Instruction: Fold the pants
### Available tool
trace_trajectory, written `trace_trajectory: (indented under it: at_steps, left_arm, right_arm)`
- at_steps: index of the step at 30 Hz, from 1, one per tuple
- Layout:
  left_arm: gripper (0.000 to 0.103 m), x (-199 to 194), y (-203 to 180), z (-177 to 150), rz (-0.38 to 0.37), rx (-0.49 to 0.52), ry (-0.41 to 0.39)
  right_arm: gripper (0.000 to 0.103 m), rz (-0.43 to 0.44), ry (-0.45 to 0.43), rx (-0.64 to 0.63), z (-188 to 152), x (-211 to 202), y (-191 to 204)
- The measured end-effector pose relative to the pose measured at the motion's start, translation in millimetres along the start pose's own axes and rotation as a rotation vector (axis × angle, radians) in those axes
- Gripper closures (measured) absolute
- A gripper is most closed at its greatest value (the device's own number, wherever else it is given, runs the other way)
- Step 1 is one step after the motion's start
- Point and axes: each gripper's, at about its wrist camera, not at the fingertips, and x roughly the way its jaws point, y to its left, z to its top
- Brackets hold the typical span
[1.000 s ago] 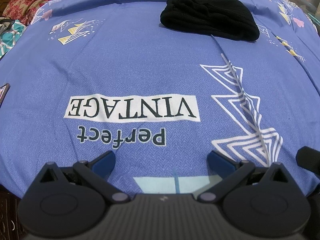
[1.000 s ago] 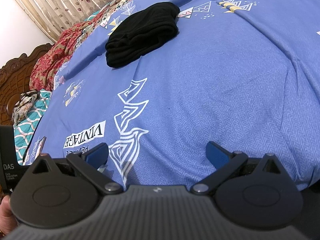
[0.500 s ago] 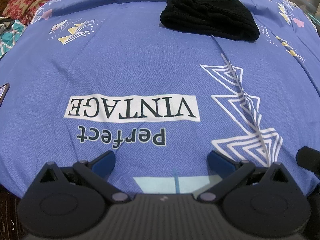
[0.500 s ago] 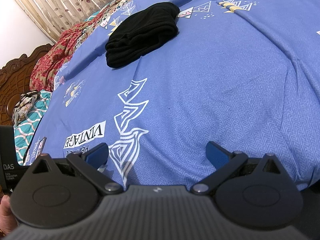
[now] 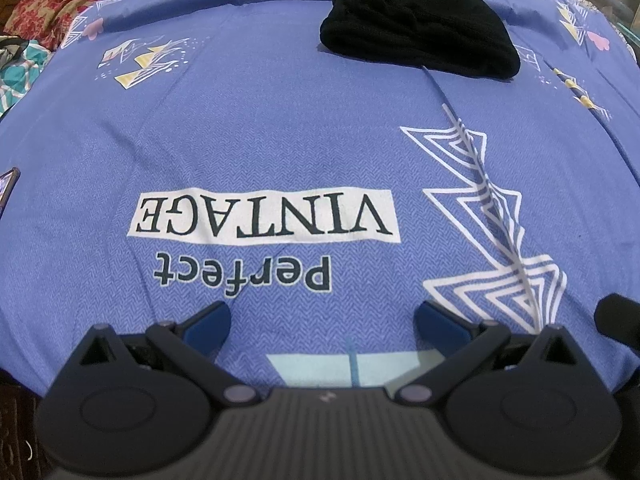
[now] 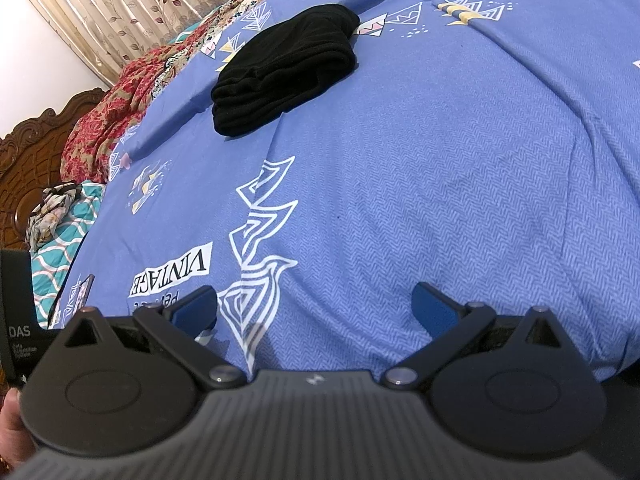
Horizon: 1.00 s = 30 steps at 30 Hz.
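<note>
A: While both grippers hang wide open over the sheet (image 5: 280,140), where are the pants (image 5: 416,28)?
B: Bundled at one o'clock from the left gripper (image 5: 322,326), eleven from the right gripper (image 6: 314,308), untouched.

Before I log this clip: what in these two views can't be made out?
- Pants: black bundle in both views; how it is folded is lost in the dark cloth.
- Flat object: left view, cut off by the frame's edge.
- Left tongs and right tongs: open, their bodies hide the bedsheet beneath.
</note>
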Motion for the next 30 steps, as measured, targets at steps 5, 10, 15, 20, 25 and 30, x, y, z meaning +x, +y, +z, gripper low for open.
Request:
trace_trajectory:
  at_steps: [5, 10, 15, 20, 25, 30]
  left_arm:
    - [0.000, 1.1, -0.8, 2.3, 0.006, -0.002, 0.013]
    - [0.000, 1.0, -0.3, 1.3, 0.004, -0.002, 0.010]
    - [0.000, 1.1, 0.4, 1.3, 0.003, -0.001, 0.011]
    - [0.000, 1.4, 0.0, 1.5, 0.004, -0.001, 0.011]
    - [0.000, 1.3, 0.0, 1.3, 0.003, -0.001, 0.012]
    - [0.000, 1.3, 0.0, 1.4, 0.004, -0.001, 0.011]
  right_arm:
    - [0.000, 0.000, 0.000, 0.000, 0.0, 0.1, 0.0]
    - [0.000, 0.001, 0.000, 0.000, -0.6, 0.1, 0.2]
    - [0.000, 0.000, 0.000, 0.000, -0.2, 0.0, 0.2]
    - [0.000, 0.000, 0.000, 0.000, -0.2, 0.0, 0.1]
    - [0.000, 0.000, 0.000, 0.000, -0.2, 0.0, 0.2]
    - [0.000, 0.000, 0.000, 0.000, -0.1, 0.1, 0.0]
